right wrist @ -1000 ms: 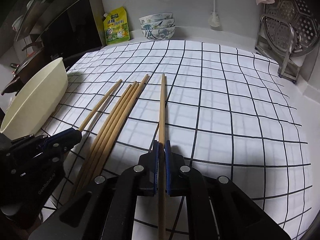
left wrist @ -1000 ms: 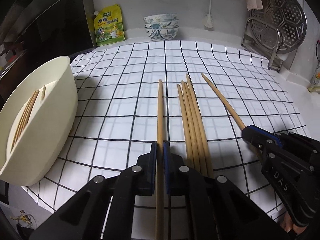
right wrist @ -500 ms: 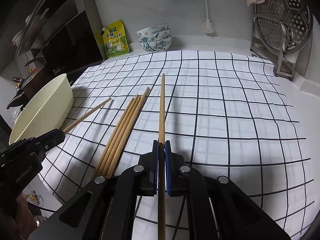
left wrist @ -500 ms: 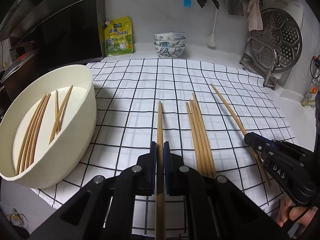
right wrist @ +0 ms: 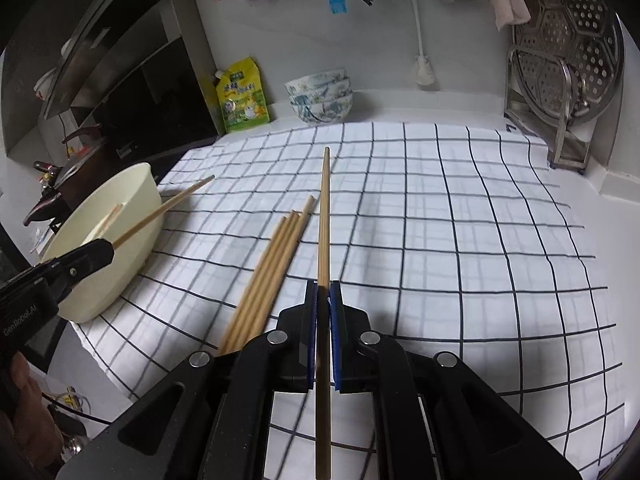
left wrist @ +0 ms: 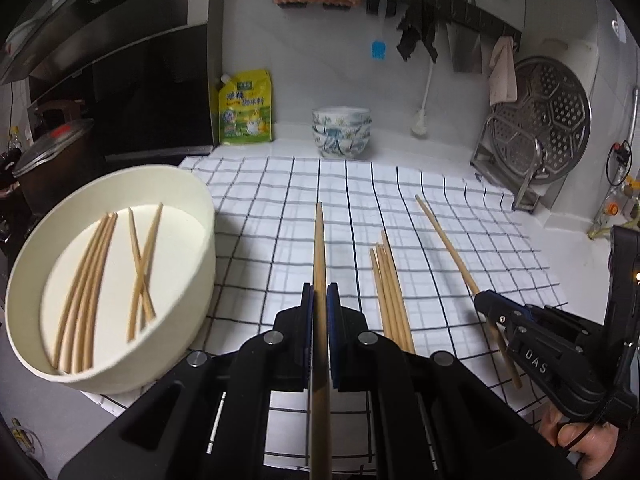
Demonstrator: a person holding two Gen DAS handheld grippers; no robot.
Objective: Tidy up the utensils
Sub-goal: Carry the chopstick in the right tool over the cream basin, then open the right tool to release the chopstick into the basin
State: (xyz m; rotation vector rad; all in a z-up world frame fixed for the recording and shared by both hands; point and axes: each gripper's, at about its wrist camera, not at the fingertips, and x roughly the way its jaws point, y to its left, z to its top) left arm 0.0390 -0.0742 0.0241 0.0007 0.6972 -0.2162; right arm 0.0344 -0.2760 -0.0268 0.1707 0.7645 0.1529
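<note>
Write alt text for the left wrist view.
The left tongs grip one chopstick pointing ahead over a checked cloth. A cream tub at left holds several chopsticks; a loose bundle lies on the cloth, and the right tongs hold another chopstick.
</note>
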